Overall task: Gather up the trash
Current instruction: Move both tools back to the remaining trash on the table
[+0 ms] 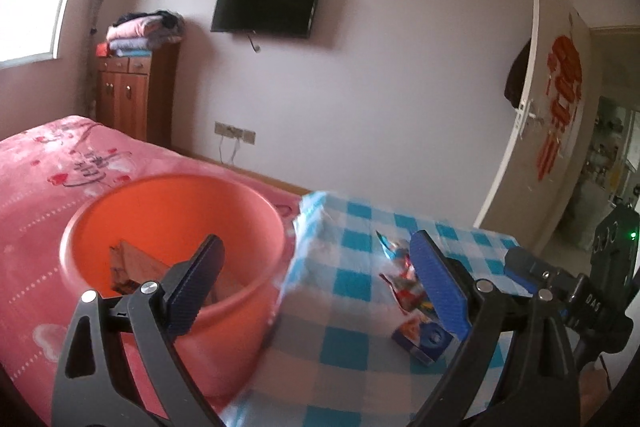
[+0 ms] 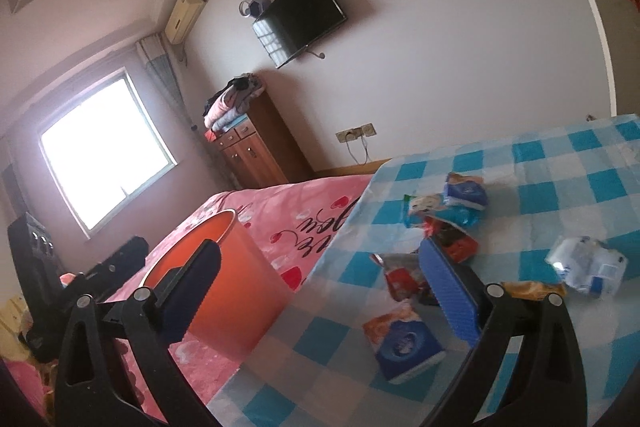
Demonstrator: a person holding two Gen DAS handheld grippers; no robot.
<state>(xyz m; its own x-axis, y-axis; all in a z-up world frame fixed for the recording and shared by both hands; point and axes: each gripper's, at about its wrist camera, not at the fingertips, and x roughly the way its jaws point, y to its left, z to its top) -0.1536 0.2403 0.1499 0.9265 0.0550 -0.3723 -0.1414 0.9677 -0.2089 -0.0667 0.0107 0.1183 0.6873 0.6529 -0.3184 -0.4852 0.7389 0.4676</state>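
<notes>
Both grippers, left [image 1: 320, 275] & right [image 2: 320, 291], have jaws wide apart w/ nothing held. Orange bucket [image 1: 168, 211] sits left of checkered table [image 1: 352, 311]; wrappers [image 2: 460, 223] scattered on it.

A home bedroom. Bed with a pink heart-print bedspread [image 1: 60, 167], wall-mounted television [image 1: 267, 6], wooden cabinet [image 1: 128, 95] topped with folded blankets [image 1: 140, 31], air conditioner [image 2: 185, 14] high by the curtained window [image 2: 104, 151], open door [image 1: 532, 131] with red paper decoration [image 1: 560, 99], table under blue checked cloth [image 2: 540, 167].
</notes>
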